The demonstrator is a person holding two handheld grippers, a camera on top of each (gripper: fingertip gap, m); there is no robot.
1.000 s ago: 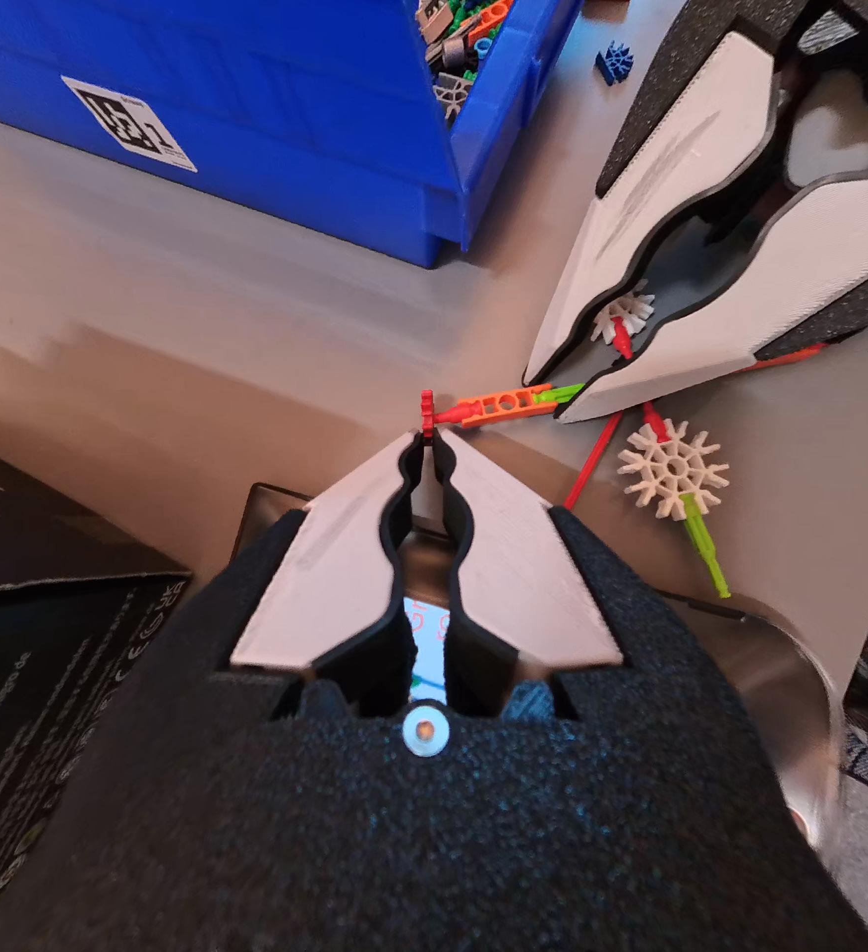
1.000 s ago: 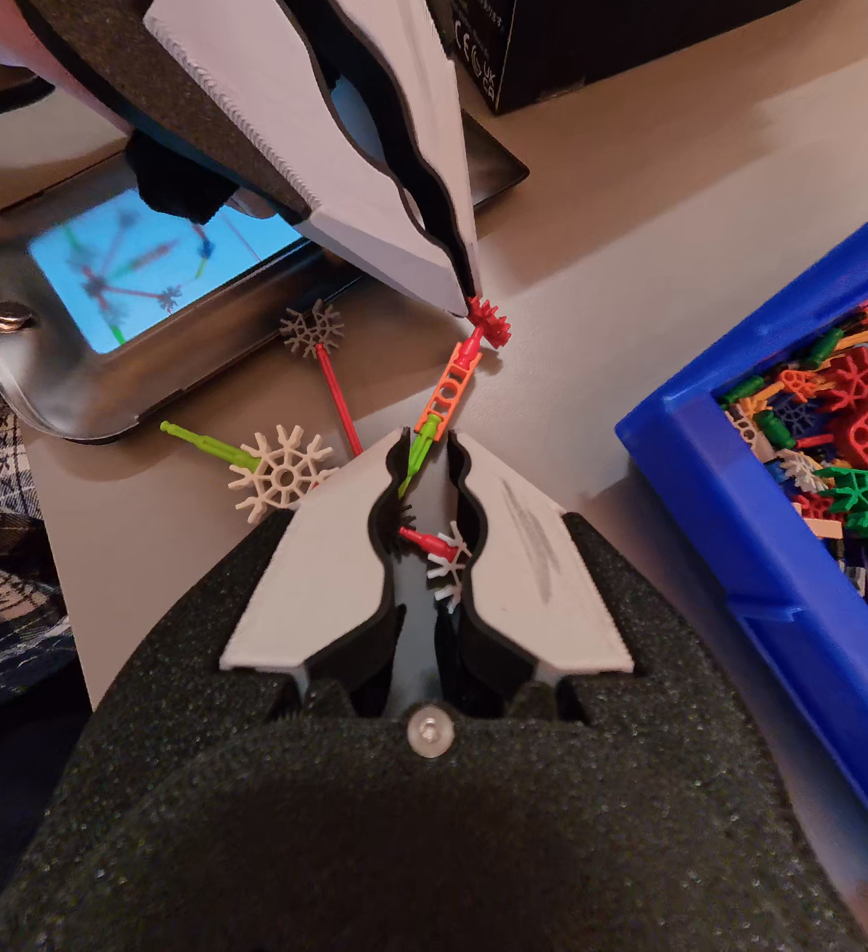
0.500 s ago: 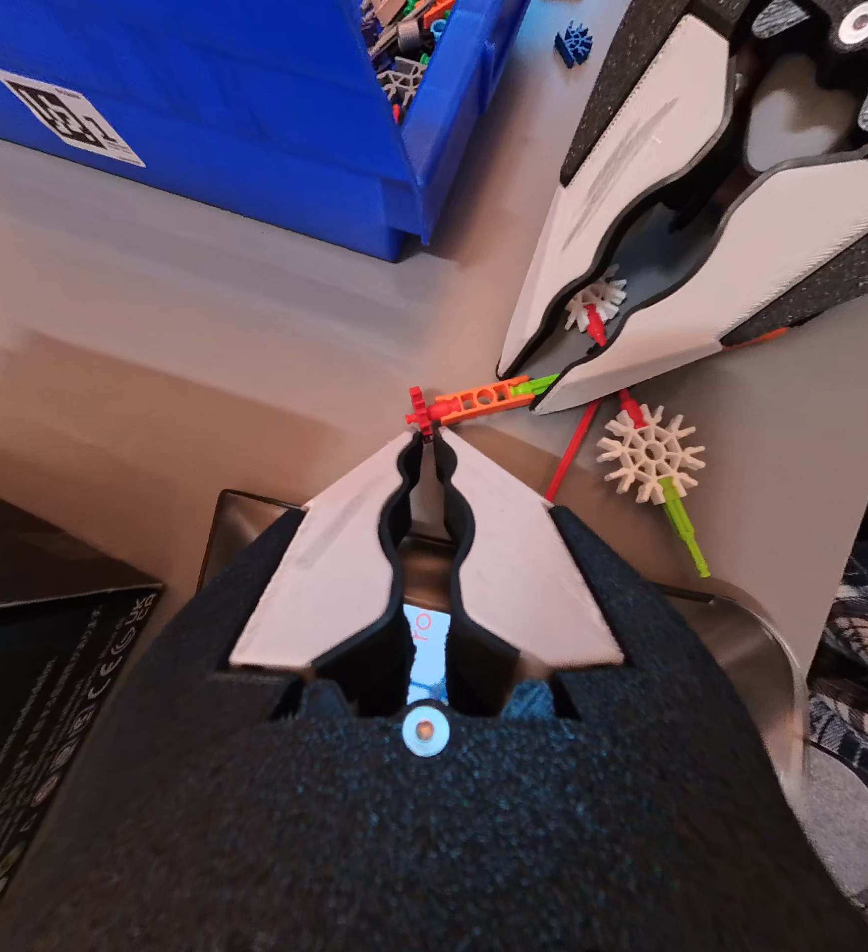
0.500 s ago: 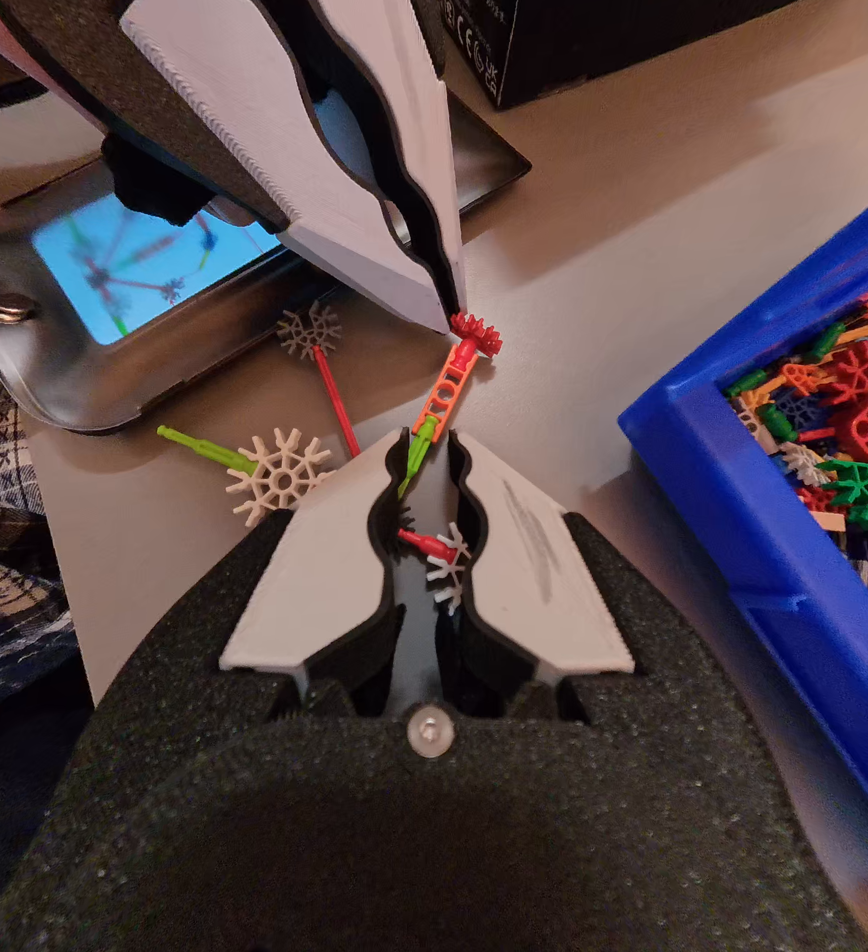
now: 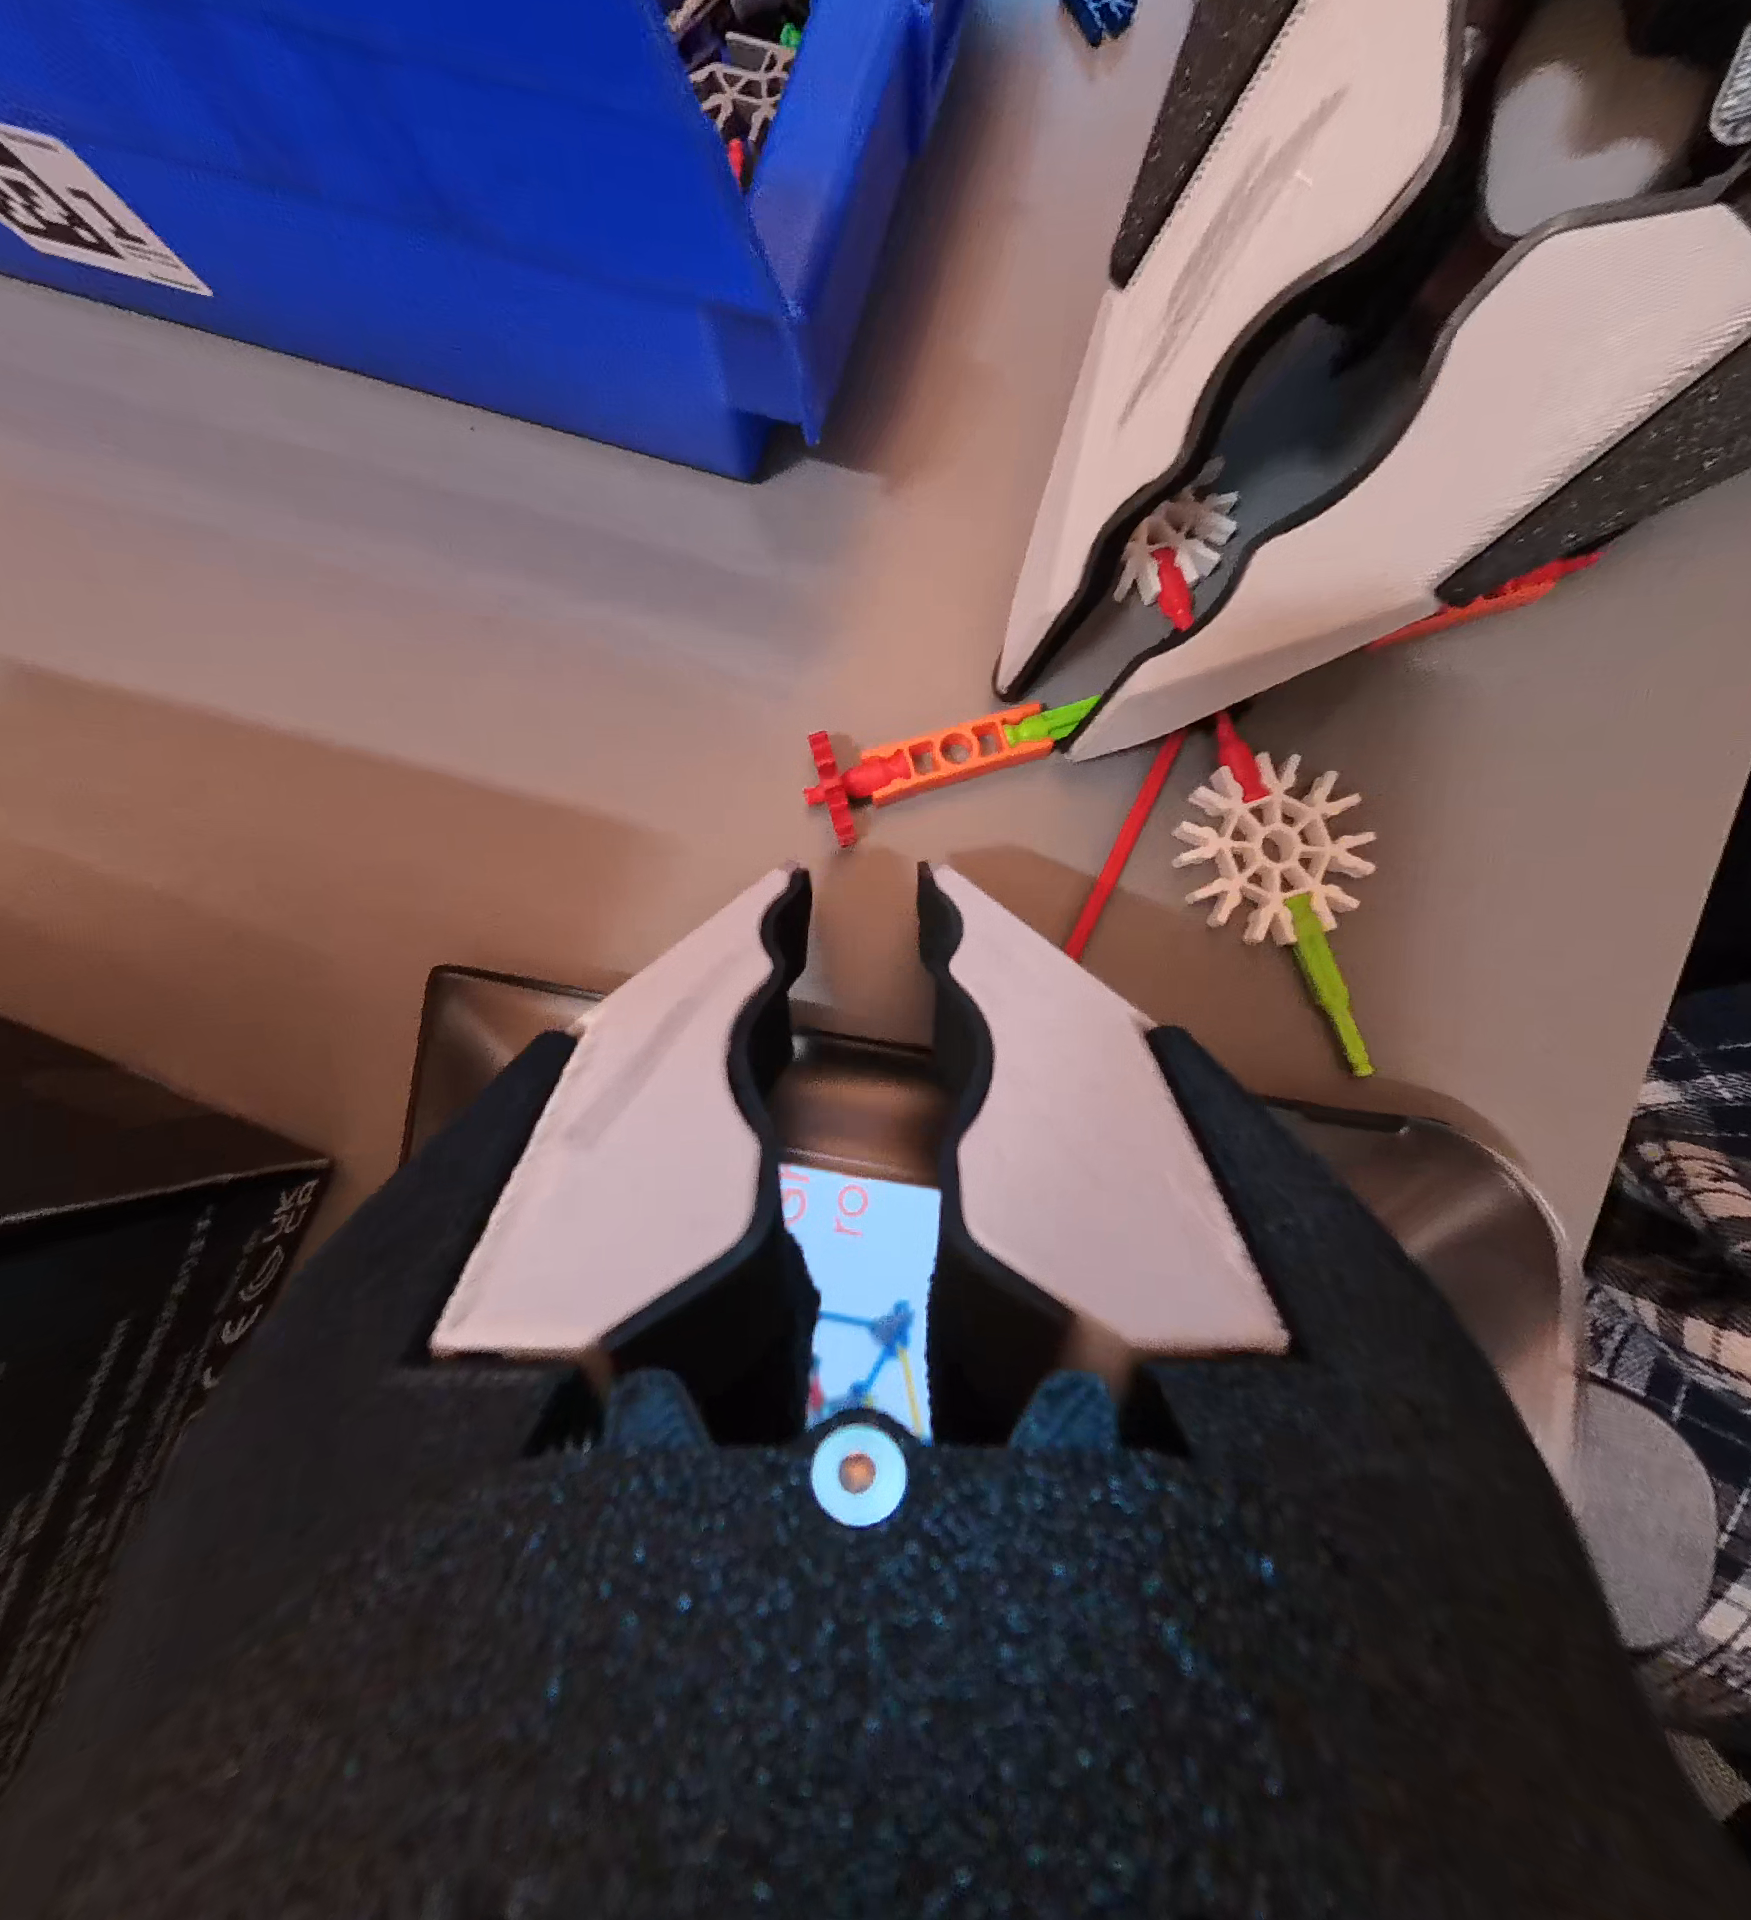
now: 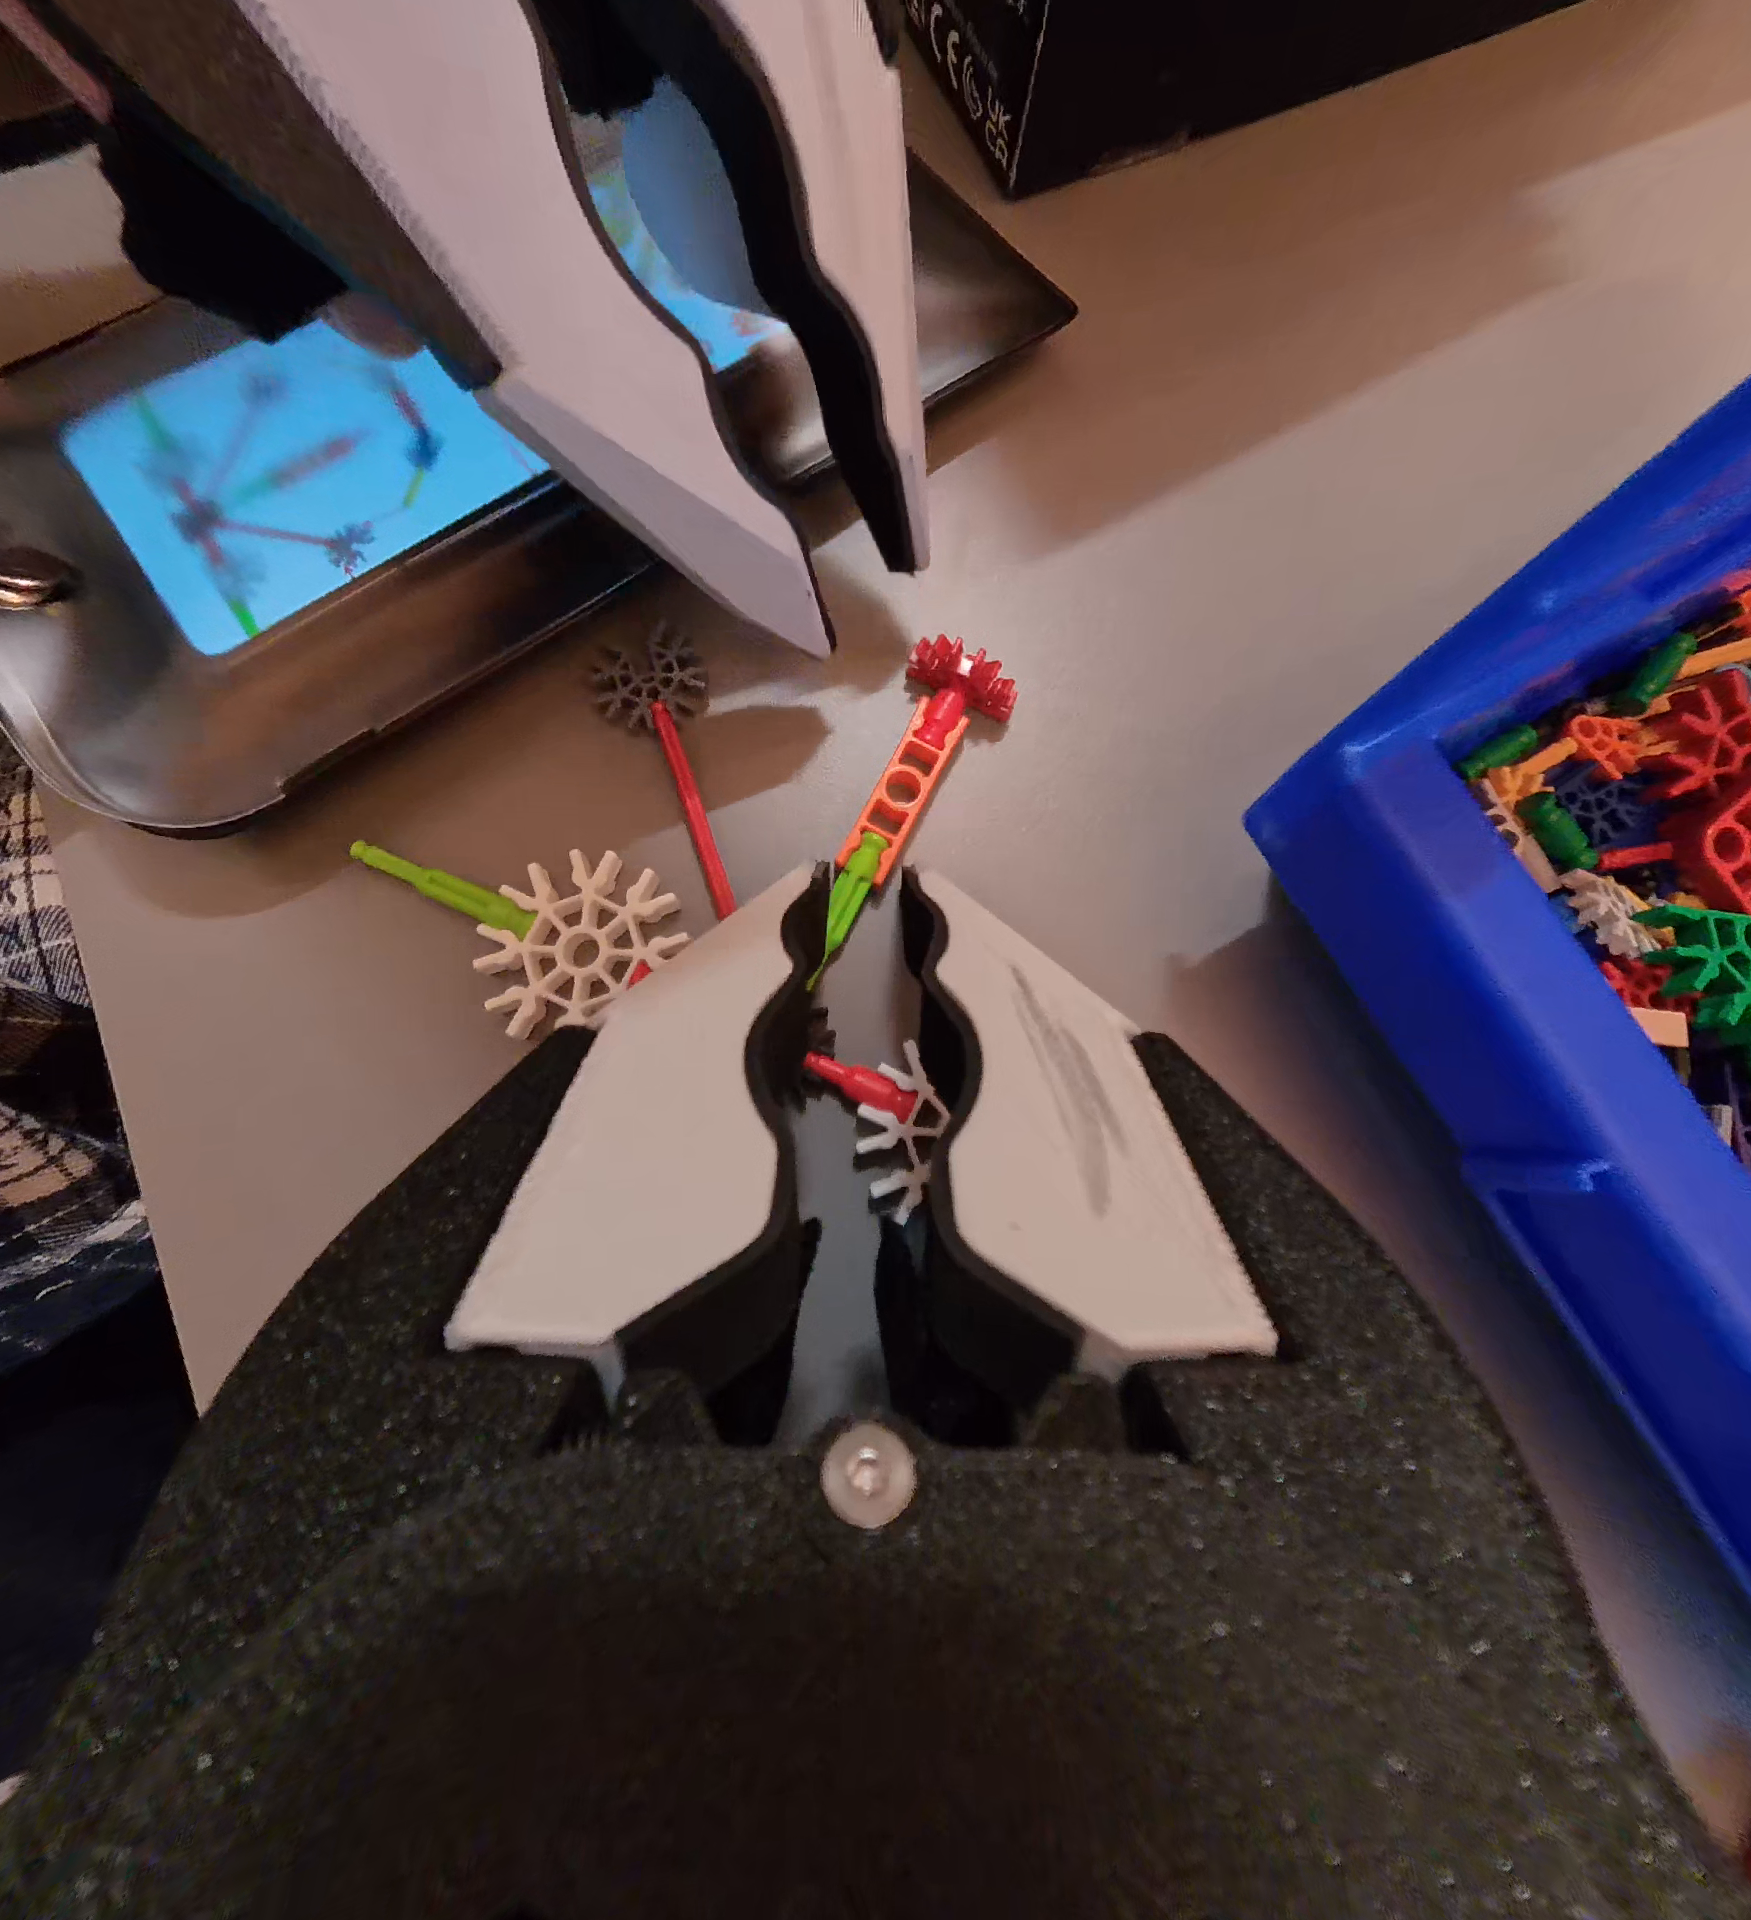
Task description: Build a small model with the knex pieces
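A small toy assembly lies just above the table: a green rod (image 6: 850, 894), an orange connector (image 6: 902, 790) and a red toothed connector (image 6: 959, 675) at its far end. My right gripper (image 6: 863, 878) is shut on the green rod; a white snowflake connector (image 6: 902, 1127) with a short red rod sits between its fingers. My left gripper (image 5: 858, 878) is open and empty, its tips just short of the red toothed connector (image 5: 835, 790). It also shows in the right wrist view (image 6: 863, 608). The right gripper shows in the left wrist view (image 5: 1047, 722).
A white snowflake connector (image 6: 580, 951) with a green rod (image 6: 435, 883) and a grey snowflake (image 6: 647, 675) on a red rod lie on the table. A blue bin (image 6: 1473, 1039) of parts stands to the right. A lit tablet (image 6: 279, 488), a black box (image 5: 71, 1351) and plaid cloth (image 5: 1733, 1247) border the area. Left tips to right tips: about 5 centimeters.
My left gripper has opened and let go of the red toothed connector, drawing back slightly. My right gripper still holds the green rod and has hardly moved.
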